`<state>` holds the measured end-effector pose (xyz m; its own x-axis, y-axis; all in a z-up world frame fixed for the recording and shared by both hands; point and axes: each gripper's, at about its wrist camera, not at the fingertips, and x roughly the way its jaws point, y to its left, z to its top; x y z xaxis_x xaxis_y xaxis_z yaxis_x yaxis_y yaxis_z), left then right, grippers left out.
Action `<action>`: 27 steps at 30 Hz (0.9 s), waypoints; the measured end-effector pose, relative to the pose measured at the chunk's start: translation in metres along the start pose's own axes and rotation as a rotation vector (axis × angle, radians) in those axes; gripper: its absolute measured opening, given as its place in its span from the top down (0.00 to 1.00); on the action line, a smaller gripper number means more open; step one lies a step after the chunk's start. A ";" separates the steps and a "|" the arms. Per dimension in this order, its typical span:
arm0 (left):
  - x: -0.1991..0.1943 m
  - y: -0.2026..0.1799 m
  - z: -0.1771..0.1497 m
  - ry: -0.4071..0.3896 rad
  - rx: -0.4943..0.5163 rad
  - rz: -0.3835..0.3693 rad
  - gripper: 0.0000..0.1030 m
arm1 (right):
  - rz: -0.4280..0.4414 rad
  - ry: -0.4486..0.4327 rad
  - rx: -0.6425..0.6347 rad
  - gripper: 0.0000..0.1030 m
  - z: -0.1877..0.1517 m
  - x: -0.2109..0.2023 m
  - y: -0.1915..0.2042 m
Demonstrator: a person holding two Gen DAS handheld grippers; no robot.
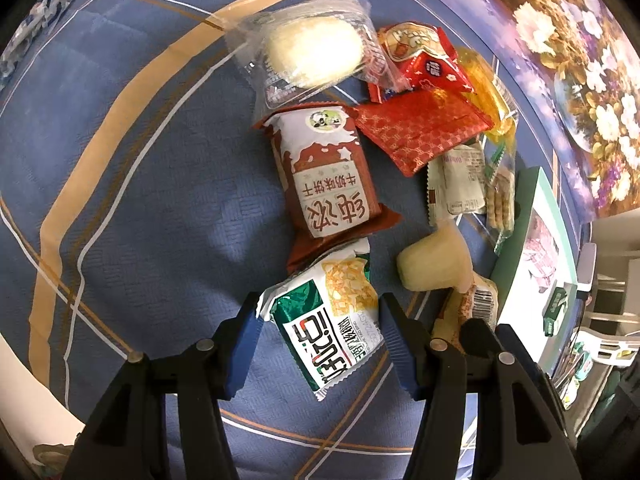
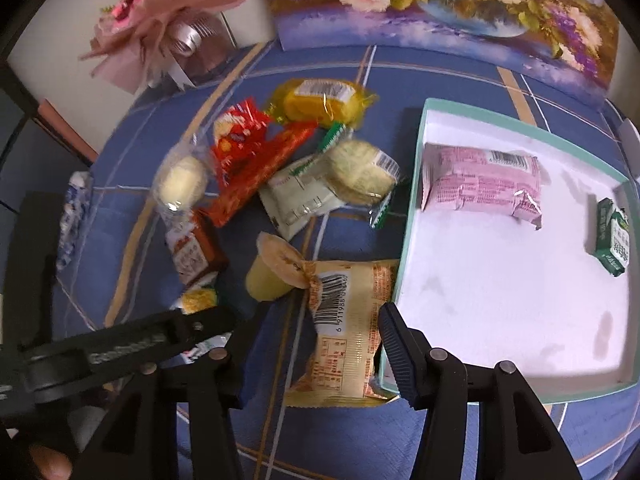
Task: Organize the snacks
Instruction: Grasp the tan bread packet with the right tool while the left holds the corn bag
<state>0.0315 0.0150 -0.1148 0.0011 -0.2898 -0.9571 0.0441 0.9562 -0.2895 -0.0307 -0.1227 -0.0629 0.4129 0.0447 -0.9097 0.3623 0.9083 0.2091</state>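
My left gripper [image 1: 320, 308] points down at the blue tablecloth, shut on a green and white snack packet [image 1: 328, 320], with a pad against each long edge. Beyond it lie a brown biscuit packet [image 1: 328, 176], a clear-wrapped white cake [image 1: 312, 52], red packets [image 1: 420, 128] and a pale jelly cup [image 1: 436, 264]. My right gripper [image 2: 320, 320] stands open over a beige packet with a barcode [image 2: 348, 332]. Its left pad is clear of the packet. Its right finger is by the wall of the teal-rimmed box [image 2: 416, 200]. The box holds a pink packet [image 2: 484, 184] and a green packet [image 2: 612, 240].
The left gripper [image 2: 132, 344] crosses the lower left of the right wrist view. A flower painting [image 2: 440, 4] leans at the table's back and a pink bouquet [image 2: 160, 12] stands at the back left. A blue and white packet [image 2: 74, 216] lies near the left table edge.
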 end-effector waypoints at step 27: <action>0.003 0.006 0.001 0.005 -0.016 -0.001 0.41 | 0.025 0.101 -0.041 0.44 -0.007 0.036 0.025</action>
<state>0.0328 0.0200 -0.1189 -0.0041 -0.2907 -0.9568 0.0280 0.9564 -0.2907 -0.0122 -0.0953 -0.0928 0.3345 0.1076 -0.9363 0.3173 0.9226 0.2194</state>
